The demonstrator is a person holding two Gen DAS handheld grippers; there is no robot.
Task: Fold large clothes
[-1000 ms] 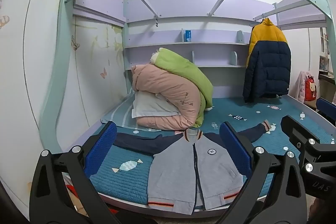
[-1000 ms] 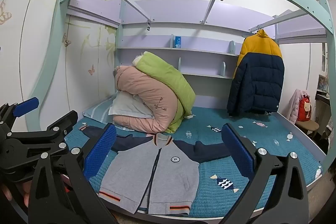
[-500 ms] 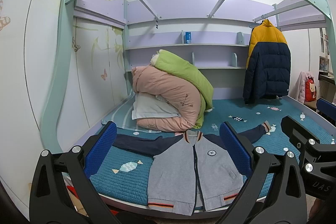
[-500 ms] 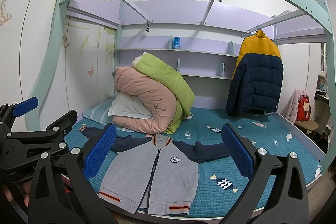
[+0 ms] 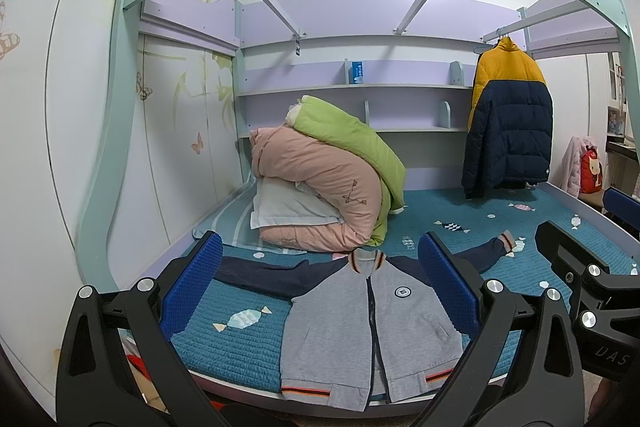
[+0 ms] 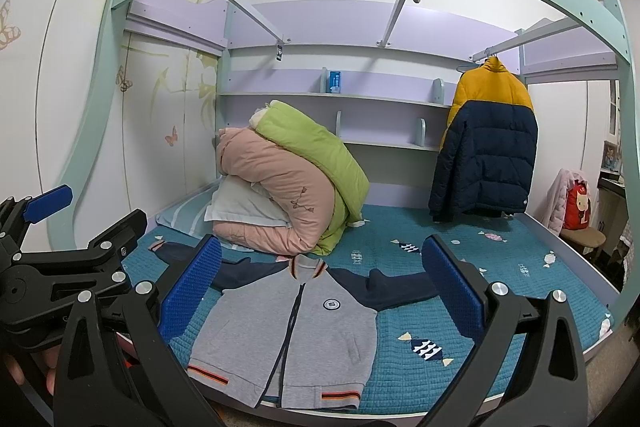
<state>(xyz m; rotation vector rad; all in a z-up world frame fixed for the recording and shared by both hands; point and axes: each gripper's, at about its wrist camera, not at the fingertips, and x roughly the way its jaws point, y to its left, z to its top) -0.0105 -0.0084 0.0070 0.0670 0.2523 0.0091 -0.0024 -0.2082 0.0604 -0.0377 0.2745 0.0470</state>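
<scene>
Both my grippers, left (image 5: 318,281) and right (image 6: 320,283), gape empty; the jacket (image 5: 370,327) lies ahead, sleeves crosswise, probably nearer my left.

the bed (image 5: 248,351) is covered by a teal quilted mat with candy and fish shapes. a grey jacket (image 5: 372,323) with navy sleeves lies flat on it at the near edge, front up, zipped, sleeves spread to both sides. behind it rests a pile of bedding (image 5: 320,203): a pink quilt over a white pillow, a green quilt leaning on top. a striped blue sheet (image 6: 180,215) shows beside the pile.
</scene>
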